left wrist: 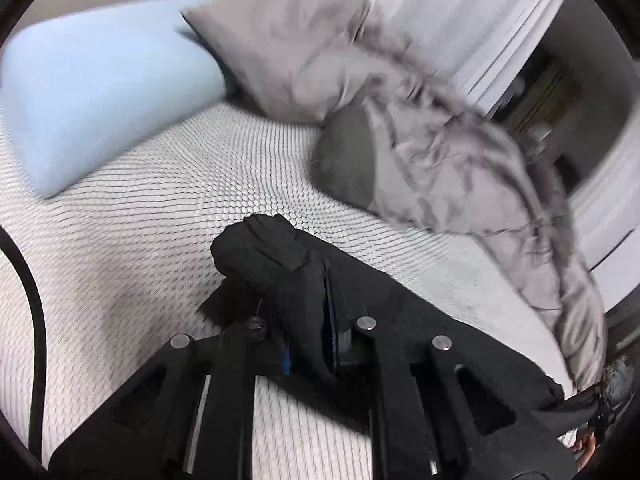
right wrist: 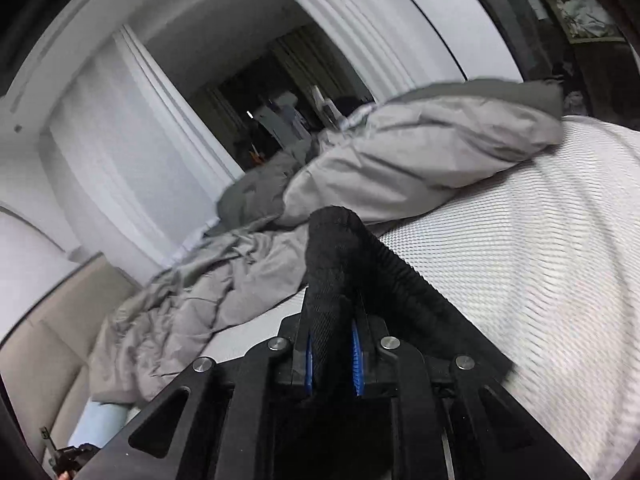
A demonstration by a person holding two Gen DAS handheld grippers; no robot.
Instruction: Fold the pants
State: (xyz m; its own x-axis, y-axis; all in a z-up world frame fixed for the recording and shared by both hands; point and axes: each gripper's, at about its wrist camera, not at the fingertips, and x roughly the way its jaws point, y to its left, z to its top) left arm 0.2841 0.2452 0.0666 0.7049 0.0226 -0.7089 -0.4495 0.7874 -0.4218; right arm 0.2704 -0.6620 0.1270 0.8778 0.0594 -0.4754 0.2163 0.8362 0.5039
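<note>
Black pants (left wrist: 280, 264) hang bunched between the blue pads of my left gripper (left wrist: 310, 354), which is shut on the cloth; from there the fabric stretches off to the lower right above the white dotted mattress (left wrist: 140, 208). In the right wrist view my right gripper (right wrist: 334, 354) is shut on another bunched part of the black pants (right wrist: 340, 252), whose ribbed band runs off to the lower right over the mattress (right wrist: 540, 248). Both views are motion-blurred.
A crumpled grey duvet (left wrist: 448, 152) lies along the far side of the bed, seen again as the grey duvet (right wrist: 360, 184). A light blue pillow (left wrist: 92, 80) and a grey pillow (left wrist: 280, 52) sit at the head. White curtains (right wrist: 120, 128) and a dark doorway (right wrist: 280, 92) stand behind.
</note>
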